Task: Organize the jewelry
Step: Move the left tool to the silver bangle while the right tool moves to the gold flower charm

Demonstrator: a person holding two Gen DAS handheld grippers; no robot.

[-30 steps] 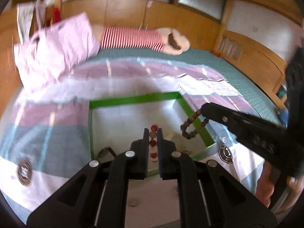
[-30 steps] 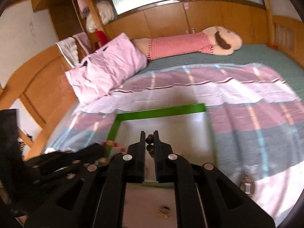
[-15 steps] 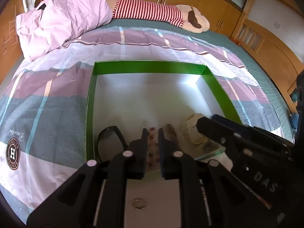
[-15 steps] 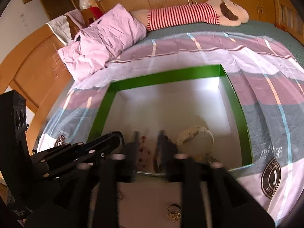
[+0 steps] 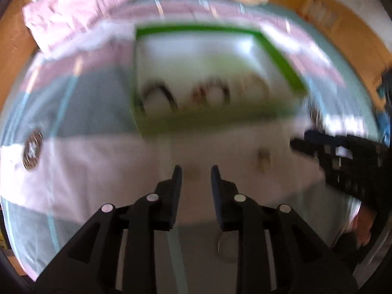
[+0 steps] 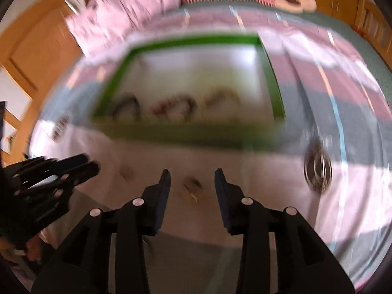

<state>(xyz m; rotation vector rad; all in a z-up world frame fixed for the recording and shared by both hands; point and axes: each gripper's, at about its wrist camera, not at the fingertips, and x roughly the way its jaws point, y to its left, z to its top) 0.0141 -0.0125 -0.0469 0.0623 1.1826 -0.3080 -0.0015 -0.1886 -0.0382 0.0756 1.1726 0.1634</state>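
Both views motion-blurred. Left gripper (image 5: 194, 171) over pale front strip of bedspread (image 5: 73, 171), jaws apart, nothing between them. Green-rimmed box (image 6: 269, 73) sits mid-bedspread; along its near wall, left to right – dark bracelet (image 6: 126, 105), reddish beaded bracelet (image 6: 171, 105), pale bracelet (image 6: 220, 98), details too smeared to tell. Small jewelry piece (image 6: 192, 191) lies on bedspread near front edge, outside box – between spread fingers of right gripper (image 6: 192, 175), untouched.
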